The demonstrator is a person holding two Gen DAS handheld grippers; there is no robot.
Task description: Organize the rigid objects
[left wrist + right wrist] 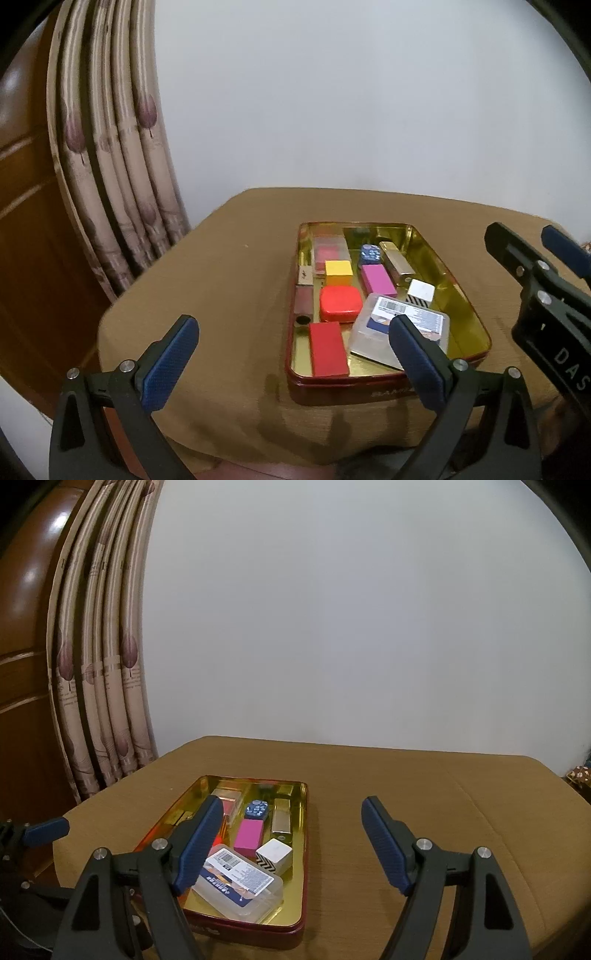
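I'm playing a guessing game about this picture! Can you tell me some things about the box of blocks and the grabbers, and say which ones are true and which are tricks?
1. The tin tray sits on a brown tablecloth. True.
2. The left gripper is squeezing the red block. False: its fingers are spread wide and hold nothing.
3. The yellow cube sits just behind the rounded red case. True.
4. The pink block lies outside the tray on the cloth. False: it lies inside the tray.
5. The clear plastic box with a barcode label is at the near end of the tray. True.
6. The right gripper is shut tight. False: it is open and empty.
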